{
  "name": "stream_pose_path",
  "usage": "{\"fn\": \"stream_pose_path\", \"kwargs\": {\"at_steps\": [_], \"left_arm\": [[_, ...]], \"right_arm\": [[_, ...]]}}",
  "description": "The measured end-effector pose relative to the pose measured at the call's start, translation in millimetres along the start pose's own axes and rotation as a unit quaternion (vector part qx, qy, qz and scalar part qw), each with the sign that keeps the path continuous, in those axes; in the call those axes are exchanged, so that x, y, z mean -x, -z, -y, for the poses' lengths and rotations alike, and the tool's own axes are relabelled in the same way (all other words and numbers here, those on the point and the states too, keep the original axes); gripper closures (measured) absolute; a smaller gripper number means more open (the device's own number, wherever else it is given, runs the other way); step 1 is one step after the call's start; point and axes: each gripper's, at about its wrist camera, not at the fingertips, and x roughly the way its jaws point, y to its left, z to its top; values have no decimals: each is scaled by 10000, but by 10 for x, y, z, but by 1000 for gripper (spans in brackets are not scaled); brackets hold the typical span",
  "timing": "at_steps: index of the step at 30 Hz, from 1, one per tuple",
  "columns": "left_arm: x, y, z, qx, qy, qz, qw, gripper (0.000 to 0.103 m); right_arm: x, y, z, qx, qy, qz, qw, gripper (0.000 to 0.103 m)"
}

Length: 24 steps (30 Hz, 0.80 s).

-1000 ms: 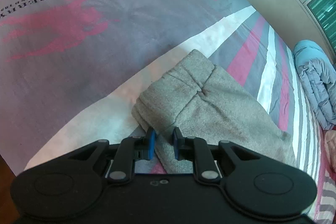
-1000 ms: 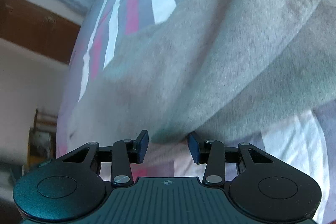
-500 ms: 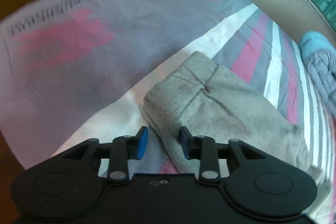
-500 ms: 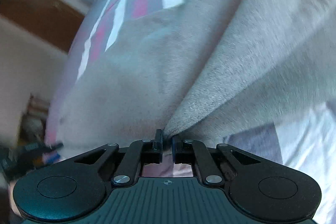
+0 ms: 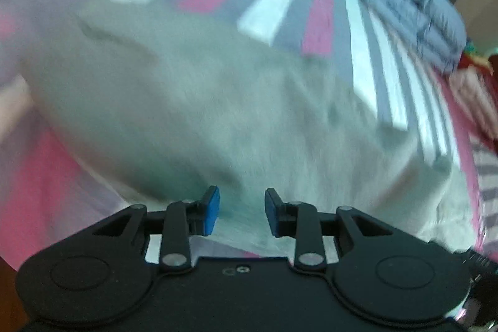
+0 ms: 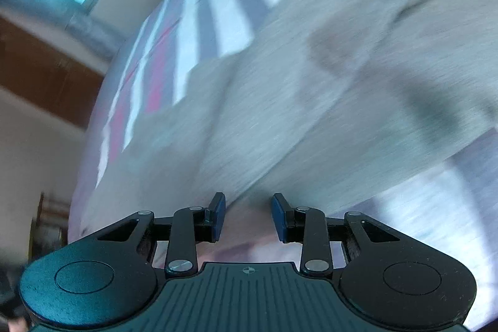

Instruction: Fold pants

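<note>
Pants: grey fleece pants (image 5: 218, 114) lay folded on the bed, filling the middle of the left wrist view; in the right wrist view they (image 6: 342, 83) covered the center and right of the frame, with a fold edge running diagonally toward the lower center.
Left gripper: left gripper (image 5: 241, 210) sat at the lower center of its frame, its 2 blue-padded jaws spread apart, with the near edge of the pants showing in the gap, nothing pinched.
Right gripper: right gripper (image 6: 249, 217) sat at the lower center of its frame, jaws spread, holding nothing, just below the fold edge.
Bedsheet: striped bedsheet (image 5: 311, 21) in white, grey and pink lay under the pants.
Quilt: bundled blue quilt (image 5: 411, 11) lay at the upper right of the left wrist view.
Sharpness: both views were motion-blurred.
</note>
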Motion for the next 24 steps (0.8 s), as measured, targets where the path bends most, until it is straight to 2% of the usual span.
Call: {"fn": "stream_pose_path", "kwargs": {"at_steps": [4,7,11,14,15,16,17,19,21,24], "left_arm": [[-113,107,85,-81,-207,65,9997,81],[-132,70,69,35,-129,-22,9999,81],[-131,30,-20,174,-74,-100,9998,81],[-143,54,-6,64,-157,-81,9998,81],[-138,65,-8,44,-178,-73,9998,81],[-145,68,3,32,-191,-69,9998,81],[-139,68,3,16,-195,-71,9998,81],[-131,60,-11,-1,-180,-84,9998,81],[-125,54,-18,3,-155,-92,9998,81],[-123,54,-32,1,-129,-93,9999,81]], "right_arm": [[40,-127,261,-527,-56,83,9986,70],[-22,-216,389,-783,-153,209,9966,70],[-89,-356,499,-999,-208,626,9928,70],[-152,-410,522,-1016,-265,731,9918,70],[-147,-412,528,-1030,-287,768,9913,82],[-131,-406,520,-1004,-316,796,9913,92],[-70,-395,504,-930,-316,902,9911,97],[88,-379,416,-533,-353,1121,9916,97],[390,-308,229,190,-309,1402,9895,97],[731,-162,169,486,-424,1452,9873,97]]}}
